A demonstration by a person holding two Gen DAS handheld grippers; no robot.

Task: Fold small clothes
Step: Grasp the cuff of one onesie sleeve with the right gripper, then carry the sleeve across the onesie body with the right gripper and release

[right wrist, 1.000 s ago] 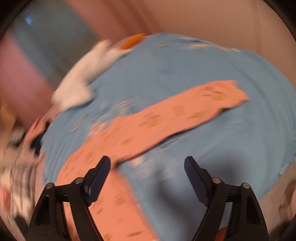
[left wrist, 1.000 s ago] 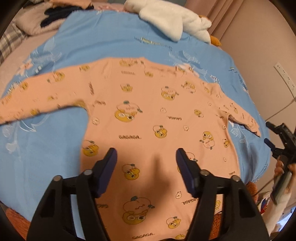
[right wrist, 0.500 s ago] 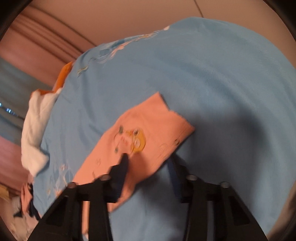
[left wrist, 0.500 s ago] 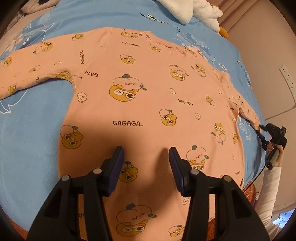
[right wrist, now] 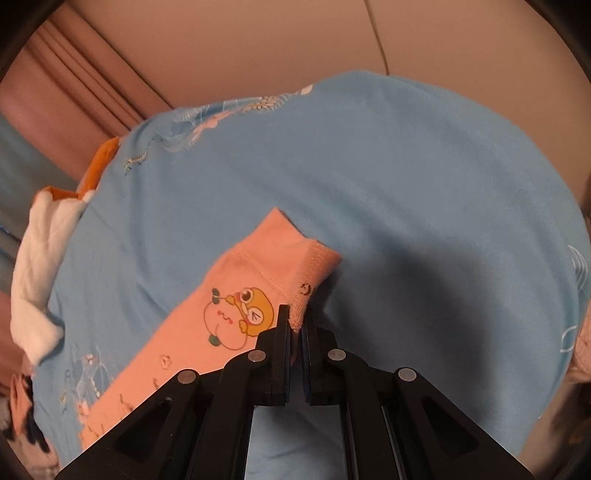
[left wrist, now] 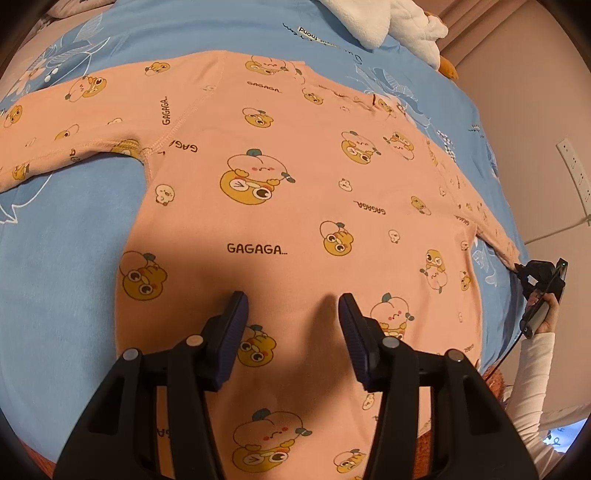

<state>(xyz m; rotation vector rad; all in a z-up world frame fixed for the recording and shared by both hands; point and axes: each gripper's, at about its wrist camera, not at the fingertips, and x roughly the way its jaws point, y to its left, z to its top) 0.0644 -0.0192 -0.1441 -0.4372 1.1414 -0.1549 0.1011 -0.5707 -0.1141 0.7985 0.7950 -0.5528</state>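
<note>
A peach long-sleeved shirt [left wrist: 295,184] with cartoon prints lies flat, sleeves spread, on a blue blanket [left wrist: 55,277]. My left gripper [left wrist: 291,297] hovers low over the shirt's lower body, open, with only flat fabric beneath its fingers. In the right wrist view my right gripper [right wrist: 296,310] is shut on the corner of the shirt's right sleeve cuff [right wrist: 280,254], which is pinched between the pads. The left wrist view also shows the right gripper [left wrist: 517,267] at that sleeve's end, with a hand [left wrist: 550,314] holding it.
A white plush toy [left wrist: 388,22] with orange parts lies at the blanket's far edge, also seen as the plush toy [right wrist: 40,236]. A wall with a socket [left wrist: 574,162] and a cable runs along the right. The blanket's edge drops off beside the held sleeve.
The right gripper swung over to the sleeve end and closed on the cuff. The left gripper sank closer to the shirt and its jaws narrowed a little.
</note>
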